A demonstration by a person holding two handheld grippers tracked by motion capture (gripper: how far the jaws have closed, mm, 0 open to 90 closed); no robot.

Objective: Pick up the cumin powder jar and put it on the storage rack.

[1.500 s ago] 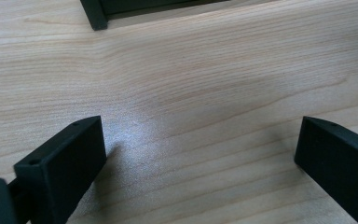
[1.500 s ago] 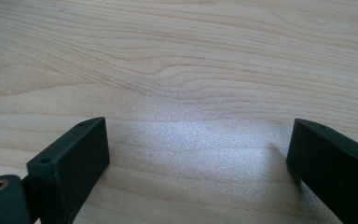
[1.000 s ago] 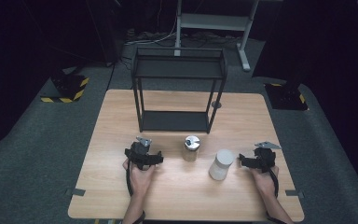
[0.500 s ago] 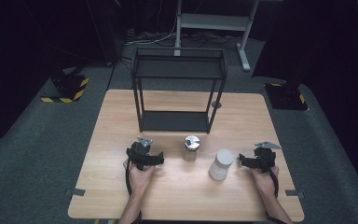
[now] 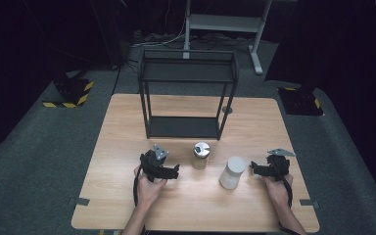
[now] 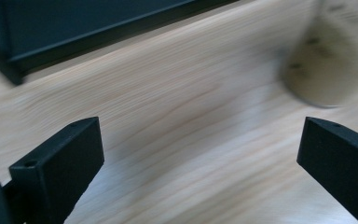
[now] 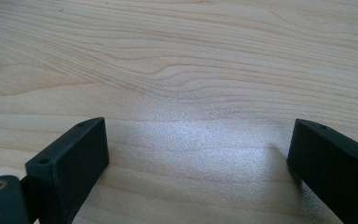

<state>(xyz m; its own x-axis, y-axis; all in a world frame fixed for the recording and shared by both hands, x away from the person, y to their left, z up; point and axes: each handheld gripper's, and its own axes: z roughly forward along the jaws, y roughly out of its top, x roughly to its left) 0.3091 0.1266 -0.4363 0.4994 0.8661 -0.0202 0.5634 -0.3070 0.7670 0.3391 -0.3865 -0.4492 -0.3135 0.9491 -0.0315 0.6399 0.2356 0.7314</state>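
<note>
Left gripper (image 5: 175, 171) low over table (image 5: 127, 127), jaws spread wide, nothing between, aimed at small jar (image 5: 201, 155) just beside. Right gripper (image 5: 254, 170) jaws spread, empty, near white container (image 5: 233, 172). Black shelf (image 5: 186, 93) behind jar.

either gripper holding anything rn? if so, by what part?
Nothing is held. The left gripper and the right gripper both have their jaws wide apart over bare table, short of the jar and the white container.
</note>
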